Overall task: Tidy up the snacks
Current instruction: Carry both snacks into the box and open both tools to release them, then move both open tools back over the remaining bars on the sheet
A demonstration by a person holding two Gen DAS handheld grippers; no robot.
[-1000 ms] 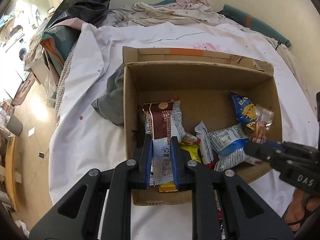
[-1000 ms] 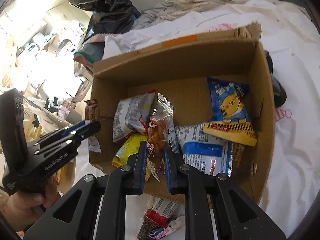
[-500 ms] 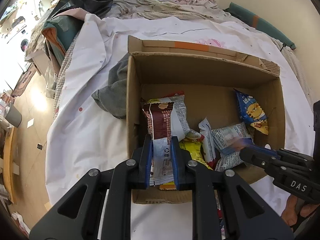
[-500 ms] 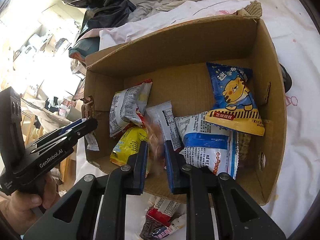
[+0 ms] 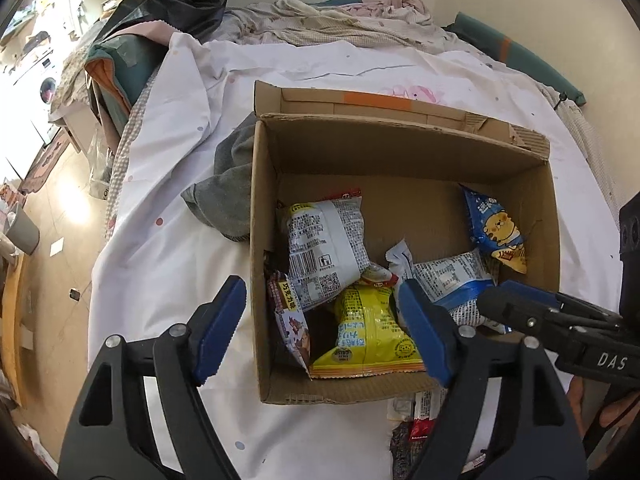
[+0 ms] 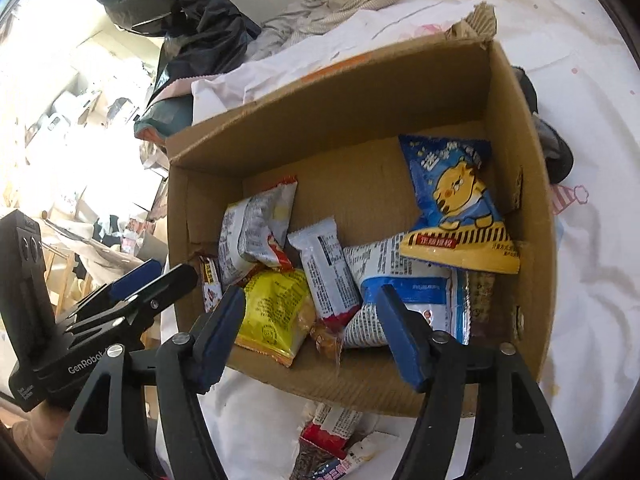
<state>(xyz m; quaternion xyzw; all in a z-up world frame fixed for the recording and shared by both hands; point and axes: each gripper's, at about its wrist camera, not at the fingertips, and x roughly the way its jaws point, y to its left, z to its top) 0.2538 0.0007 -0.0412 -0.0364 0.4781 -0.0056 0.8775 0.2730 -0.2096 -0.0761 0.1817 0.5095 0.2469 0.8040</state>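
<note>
Tongs on both sides, left tongs [image 5: 320, 328] and right tongs [image 6: 310, 334], are spreading empty over the cardboard box [image 5: 400, 148] because you're dropping snacks inside.

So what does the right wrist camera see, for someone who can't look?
An open brown cardboard box on a white sheet holds several snack packets, among them a blue and yellow bag with a cartoon tiger and a yellow crinkly bag. The right gripper is over the box's near edge, its jaws opening with nothing between them. More packets lie outside the box.
</note>
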